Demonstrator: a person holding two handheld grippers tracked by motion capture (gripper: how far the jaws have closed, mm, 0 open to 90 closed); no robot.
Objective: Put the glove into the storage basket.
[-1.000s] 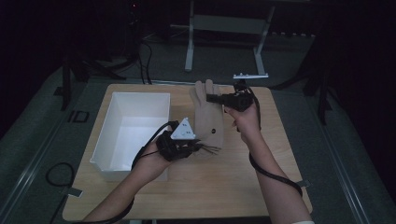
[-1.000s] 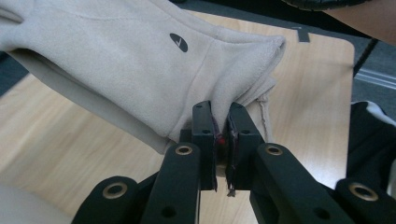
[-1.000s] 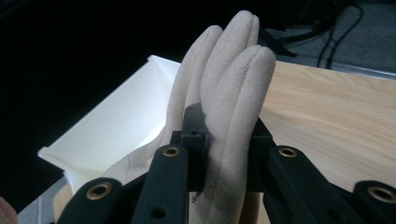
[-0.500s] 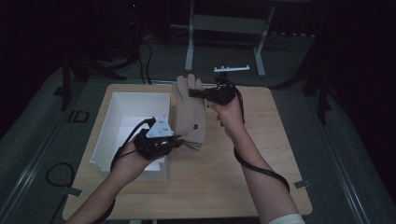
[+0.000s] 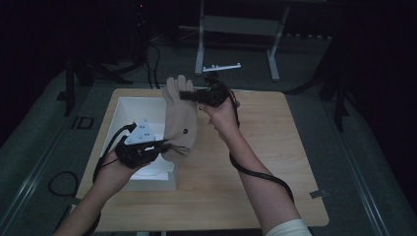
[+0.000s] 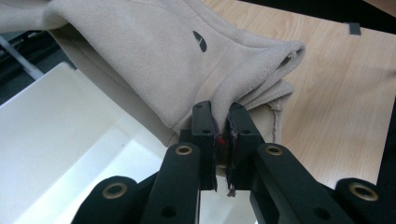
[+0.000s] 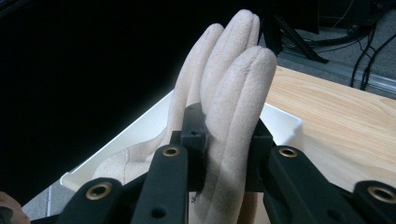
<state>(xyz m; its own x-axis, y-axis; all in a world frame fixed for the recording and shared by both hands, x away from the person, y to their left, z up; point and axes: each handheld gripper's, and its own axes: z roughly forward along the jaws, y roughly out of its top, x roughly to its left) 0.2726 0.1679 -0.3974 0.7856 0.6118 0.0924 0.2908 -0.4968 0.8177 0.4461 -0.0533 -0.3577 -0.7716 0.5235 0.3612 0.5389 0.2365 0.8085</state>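
In the left gripper view, the beige glove (image 6: 154,60) runs off the top and left edges, so its fingers are cut off; the pinched edge of its cuff is hidden between the jaws. The white bin (image 6: 60,135), left of the jaws, is cropped by the left and bottom edges. In the right gripper view, the gripped glove finger (image 7: 233,140) hides the space between the jaws.

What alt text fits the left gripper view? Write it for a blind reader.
The left tool is shut on the cuff edge of a beige fleece glove, which hangs above a white bin and a light wooden table.
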